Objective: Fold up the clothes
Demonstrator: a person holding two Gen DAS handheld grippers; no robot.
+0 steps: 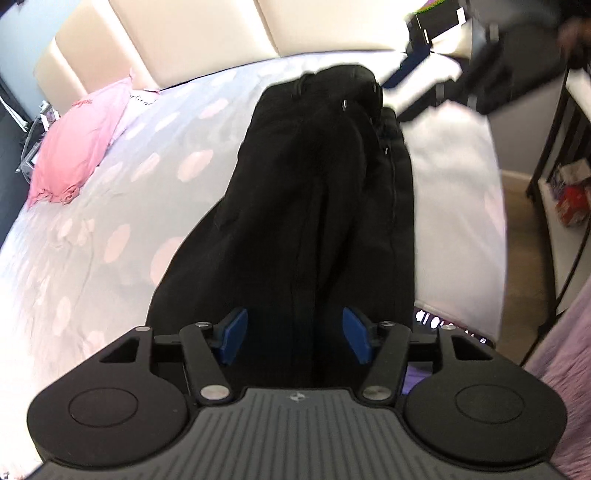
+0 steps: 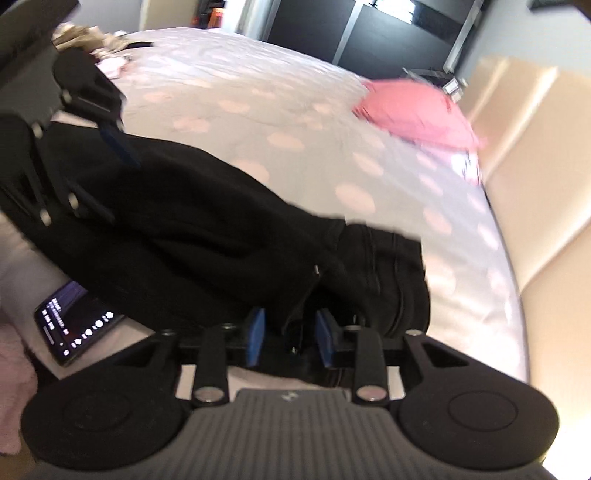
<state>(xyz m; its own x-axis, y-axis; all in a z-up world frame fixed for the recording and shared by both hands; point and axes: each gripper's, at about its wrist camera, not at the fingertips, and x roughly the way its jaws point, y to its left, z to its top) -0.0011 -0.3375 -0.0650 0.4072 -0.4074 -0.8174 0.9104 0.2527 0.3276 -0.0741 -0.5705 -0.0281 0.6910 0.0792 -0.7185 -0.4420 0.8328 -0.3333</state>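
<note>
The left gripper [image 1: 295,334] is held with jaws well apart over the black trousers [image 1: 314,192], nothing clamped. The right gripper [image 2: 290,338] is seen with jaws partly apart astride the waistband, not pressing.

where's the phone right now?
Right wrist view, lower left: the phone lies screen-up and lit on the bed's white edge, right beside the black trousers. In the left wrist view, only a sliver shows.

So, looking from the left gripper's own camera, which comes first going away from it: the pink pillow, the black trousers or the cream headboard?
1. black trousers: right below and ahead of the left gripper, between its open blue pads.
2. pink pillow: further off, to the left on the spotted bedspread.
3. cream headboard: farthest, along the top behind the bed.
</note>
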